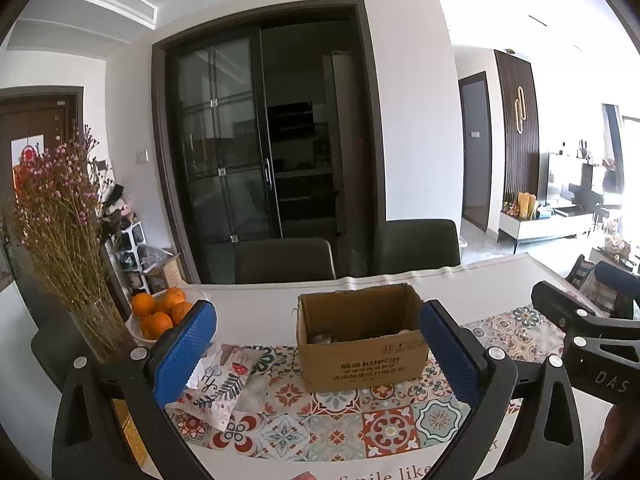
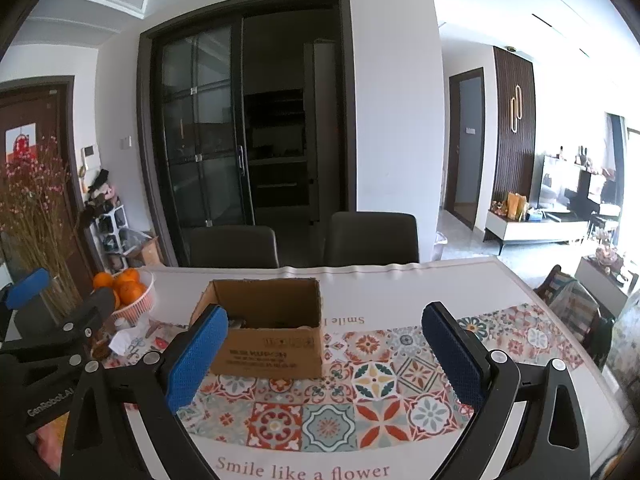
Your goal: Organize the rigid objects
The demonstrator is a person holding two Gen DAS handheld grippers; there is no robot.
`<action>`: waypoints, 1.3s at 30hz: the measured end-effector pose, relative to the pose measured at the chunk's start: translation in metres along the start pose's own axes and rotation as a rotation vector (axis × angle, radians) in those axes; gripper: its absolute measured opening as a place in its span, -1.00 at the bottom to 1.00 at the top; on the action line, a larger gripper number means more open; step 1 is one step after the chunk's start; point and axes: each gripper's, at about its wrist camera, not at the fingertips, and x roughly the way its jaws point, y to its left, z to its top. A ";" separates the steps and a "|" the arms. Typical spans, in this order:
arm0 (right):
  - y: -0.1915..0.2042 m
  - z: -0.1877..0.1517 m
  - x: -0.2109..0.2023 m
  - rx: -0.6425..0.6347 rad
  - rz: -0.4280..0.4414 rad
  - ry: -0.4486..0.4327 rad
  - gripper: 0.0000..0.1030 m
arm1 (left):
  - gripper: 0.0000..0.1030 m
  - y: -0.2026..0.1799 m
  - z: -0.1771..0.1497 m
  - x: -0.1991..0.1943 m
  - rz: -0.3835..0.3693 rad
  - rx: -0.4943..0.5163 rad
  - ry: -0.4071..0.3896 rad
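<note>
Both my left gripper (image 1: 318,354) and right gripper (image 2: 324,356) spread, empty, near side of cardboard box (image 1: 362,338). Likely pre-pick; next, reach into box.

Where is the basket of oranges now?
The basket of oranges stands at the table's left edge in both views, beside the dried flowers, left of the cardboard box.

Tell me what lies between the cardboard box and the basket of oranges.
In the left wrist view, a patterned tissue pack lies on the tablecloth between the cardboard box and the basket of oranges, partly hidden by the left tongs.
</note>
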 end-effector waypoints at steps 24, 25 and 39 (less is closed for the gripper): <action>0.001 0.004 -0.013 -0.015 -0.020 -0.030 0.94 | 1.00 -0.002 0.001 -0.008 -0.001 -0.003 -0.045; 0.001 0.004 -0.013 -0.015 -0.023 -0.030 0.94 | 1.00 -0.002 0.001 -0.008 -0.002 -0.002 -0.045; 0.003 0.005 -0.013 -0.017 -0.020 -0.030 0.95 | 1.00 -0.002 -0.001 -0.008 -0.002 -0.005 -0.043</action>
